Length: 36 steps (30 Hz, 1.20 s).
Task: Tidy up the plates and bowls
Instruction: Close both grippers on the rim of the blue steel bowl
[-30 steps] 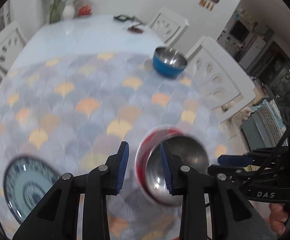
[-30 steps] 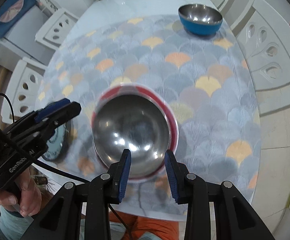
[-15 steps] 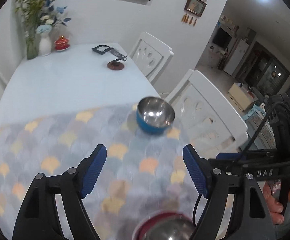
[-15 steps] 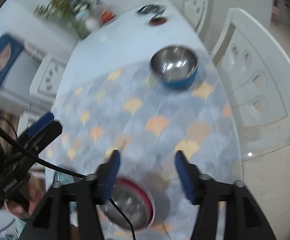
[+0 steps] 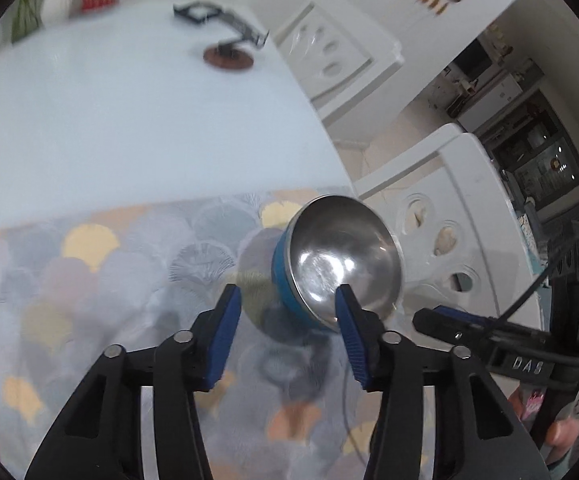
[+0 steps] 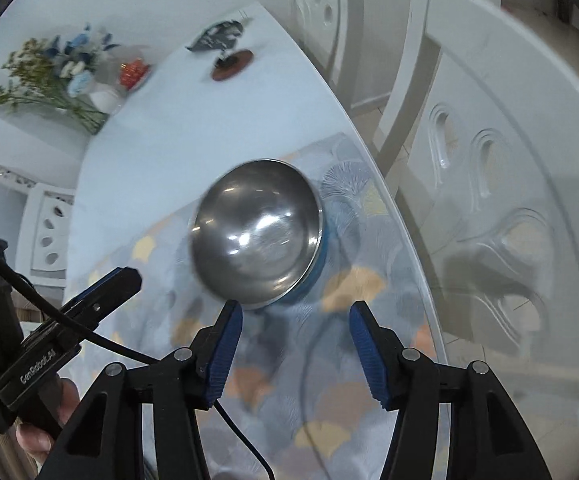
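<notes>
Both tongs closing, empty, near blue bowl (image 5: 289, 280).

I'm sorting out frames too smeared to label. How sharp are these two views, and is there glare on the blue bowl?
Left wrist view: blue bowl fairly crisp with bright glints inside; patterned mat and far table smeared. Right wrist view: the bowl is motion-blurred, glints streaked; white chair softened.

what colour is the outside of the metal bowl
Blue. The bowl has a blue outer wall and a bare steel inside; the left wrist view shows it best.
</notes>
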### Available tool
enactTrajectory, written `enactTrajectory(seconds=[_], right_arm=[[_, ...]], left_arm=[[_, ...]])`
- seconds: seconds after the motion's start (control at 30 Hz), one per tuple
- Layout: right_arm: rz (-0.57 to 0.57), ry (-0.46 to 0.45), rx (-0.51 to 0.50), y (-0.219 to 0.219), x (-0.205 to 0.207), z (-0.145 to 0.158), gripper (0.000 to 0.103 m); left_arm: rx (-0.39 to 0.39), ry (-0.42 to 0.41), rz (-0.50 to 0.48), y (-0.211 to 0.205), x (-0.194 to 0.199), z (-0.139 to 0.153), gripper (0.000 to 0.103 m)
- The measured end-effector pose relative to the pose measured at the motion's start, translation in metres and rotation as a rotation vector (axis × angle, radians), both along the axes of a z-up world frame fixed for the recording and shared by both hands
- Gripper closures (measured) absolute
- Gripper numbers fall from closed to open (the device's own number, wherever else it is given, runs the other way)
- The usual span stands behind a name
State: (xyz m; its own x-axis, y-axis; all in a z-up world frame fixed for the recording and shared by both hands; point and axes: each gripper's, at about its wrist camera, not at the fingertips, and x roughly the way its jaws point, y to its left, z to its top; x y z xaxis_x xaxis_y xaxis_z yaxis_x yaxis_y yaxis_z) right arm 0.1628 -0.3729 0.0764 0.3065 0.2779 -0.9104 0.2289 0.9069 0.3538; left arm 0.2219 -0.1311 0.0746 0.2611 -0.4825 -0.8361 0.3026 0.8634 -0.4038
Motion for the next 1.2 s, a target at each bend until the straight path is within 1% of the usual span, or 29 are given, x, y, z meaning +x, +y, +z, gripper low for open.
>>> enactTrajectory(seconds=[0.1, 0.13, 0.2, 0.23, 0.33, 0.43, 0.57, 0.7, 0.87, 1.0, 1.1, 1.2], right_arm=[[0.004, 0.038, 0.005, -0.004, 0.017, -0.025, 0.054], [0.002, 0.046, 0.013, -0.005, 0.020, -0.030, 0.054], [-0.002, 0.057, 0.025, -0.007, 0.024, -0.039, 0.055], [-0.004, 0.061, 0.033, -0.007, 0.027, -0.043, 0.055], [0.002, 0.066, 0.047, -0.007, 0.031, -0.049, 0.057], [0.012, 0.067, 0.062, -0.007, 0.033, -0.055, 0.063], [0.023, 0.060, 0.064, -0.004, 0.033, -0.058, 0.075], [0.025, 0.067, 0.042, -0.003, 0.028, -0.057, 0.079], [0.035, 0.065, 0.031, 0.003, 0.022, -0.047, 0.079], [0.046, 0.049, 0.023, 0.007, 0.012, -0.031, 0.079], [0.049, 0.034, 0.021, 0.011, 0.000, -0.016, 0.079], [0.047, 0.010, 0.026, 0.016, -0.021, 0.003, 0.079]], left_arm=[[0.008, 0.037, -0.006, -0.011, 0.012, -0.020, 0.066], [0.006, 0.042, -0.013, -0.015, 0.014, -0.026, 0.068], [0.013, 0.051, -0.027, -0.023, 0.017, -0.034, 0.069], [0.021, 0.056, -0.032, -0.026, 0.018, -0.039, 0.071], [0.024, 0.073, -0.050, -0.033, 0.021, -0.048, 0.084], [0.026, 0.057, -0.055, -0.035, 0.021, -0.050, 0.085], [0.021, 0.052, -0.054, -0.032, 0.019, -0.048, 0.087], [0.017, 0.049, -0.056, -0.031, 0.018, -0.044, 0.087], [0.004, 0.049, -0.056, -0.028, 0.012, -0.037, 0.087], [-0.011, 0.032, -0.050, -0.024, -0.001, -0.021, 0.087], [-0.020, 0.007, -0.044, -0.020, -0.017, -0.004, 0.087], [-0.024, -0.019, -0.047, -0.015, -0.035, 0.013, 0.087]])
